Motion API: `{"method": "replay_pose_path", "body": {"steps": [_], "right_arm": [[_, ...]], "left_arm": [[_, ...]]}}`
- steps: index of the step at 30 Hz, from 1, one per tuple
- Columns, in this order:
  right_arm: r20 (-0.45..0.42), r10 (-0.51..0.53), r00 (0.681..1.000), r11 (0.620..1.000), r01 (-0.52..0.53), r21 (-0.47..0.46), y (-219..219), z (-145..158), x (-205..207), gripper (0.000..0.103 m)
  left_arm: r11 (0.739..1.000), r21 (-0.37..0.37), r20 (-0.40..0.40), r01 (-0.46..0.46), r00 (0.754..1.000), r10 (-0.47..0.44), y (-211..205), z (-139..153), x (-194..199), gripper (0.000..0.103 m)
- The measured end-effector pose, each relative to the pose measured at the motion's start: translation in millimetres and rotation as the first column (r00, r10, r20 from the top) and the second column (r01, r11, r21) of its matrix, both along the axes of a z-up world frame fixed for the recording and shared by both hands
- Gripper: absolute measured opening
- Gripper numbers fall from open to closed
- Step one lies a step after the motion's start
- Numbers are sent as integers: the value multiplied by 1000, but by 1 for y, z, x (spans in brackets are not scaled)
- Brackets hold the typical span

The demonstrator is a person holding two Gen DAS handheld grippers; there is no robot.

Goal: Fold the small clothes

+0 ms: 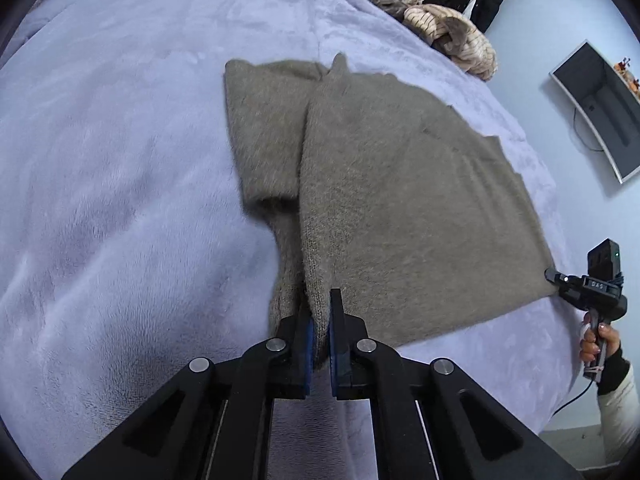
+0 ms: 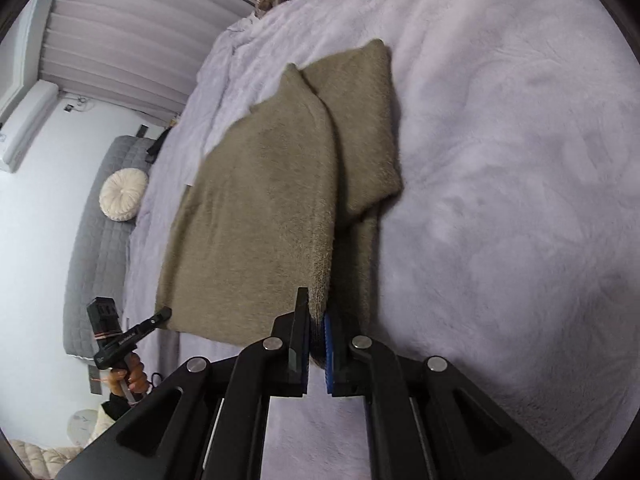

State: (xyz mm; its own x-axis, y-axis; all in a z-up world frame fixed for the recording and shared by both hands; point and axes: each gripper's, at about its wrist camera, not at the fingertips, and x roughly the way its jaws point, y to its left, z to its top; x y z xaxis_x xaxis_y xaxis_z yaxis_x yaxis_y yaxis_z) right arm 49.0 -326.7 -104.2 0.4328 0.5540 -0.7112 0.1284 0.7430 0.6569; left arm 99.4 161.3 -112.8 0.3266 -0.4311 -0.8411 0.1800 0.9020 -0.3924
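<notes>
Lilac blanket point(image 1: 100, 180) covers the bed. Taupe sweater point(image 1: 400, 200) lies flat on it, one side folded over. Left gripper point(image 1: 319, 320) and right gripper point(image 2: 316, 322) each pinch a sweater corner.
</notes>
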Motion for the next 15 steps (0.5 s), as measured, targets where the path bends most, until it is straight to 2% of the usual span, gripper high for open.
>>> {"method": "replay_pose_path", "body": {"steps": [2, 4, 6, 9, 11, 14, 15], "right_arm": [[-26, -20, 999, 1000, 19, -24, -1, -14, -1, 4], [-31, -74, 997, 997, 74, 18, -7, -16, -4, 4], [-14, -93, 996, 996, 93, -14, -8, -7, -7, 7], [50, -107, 993, 986, 113, -126, -8, 17, -13, 12], [106, -120, 987, 975, 137, -175, -8, 35, -12, 12], [145, -111, 983, 981, 132, -145, -1, 50, 6, 12], [146, -111, 983, 981, 132, -142, 3, 52, 15, 18]], "left_arm": [[999, -12, -7, -30, 1000, 30, 5, -3, -2, 8], [998, -15, -2, -59, 998, 59, 11, 7, -6, 8], [999, 13, 32, -53, 998, 52, 16, 22, -12, 8], [996, 67, 105, -62, 993, 54, 23, 45, -12, 8], [996, 63, 139, -70, 988, 61, 23, 57, -1, 8], [994, 68, 187, -82, 980, 68, 8, 70, 31, 8], [993, 75, 201, -90, 977, 73, 2, 73, 41, 8]]}}
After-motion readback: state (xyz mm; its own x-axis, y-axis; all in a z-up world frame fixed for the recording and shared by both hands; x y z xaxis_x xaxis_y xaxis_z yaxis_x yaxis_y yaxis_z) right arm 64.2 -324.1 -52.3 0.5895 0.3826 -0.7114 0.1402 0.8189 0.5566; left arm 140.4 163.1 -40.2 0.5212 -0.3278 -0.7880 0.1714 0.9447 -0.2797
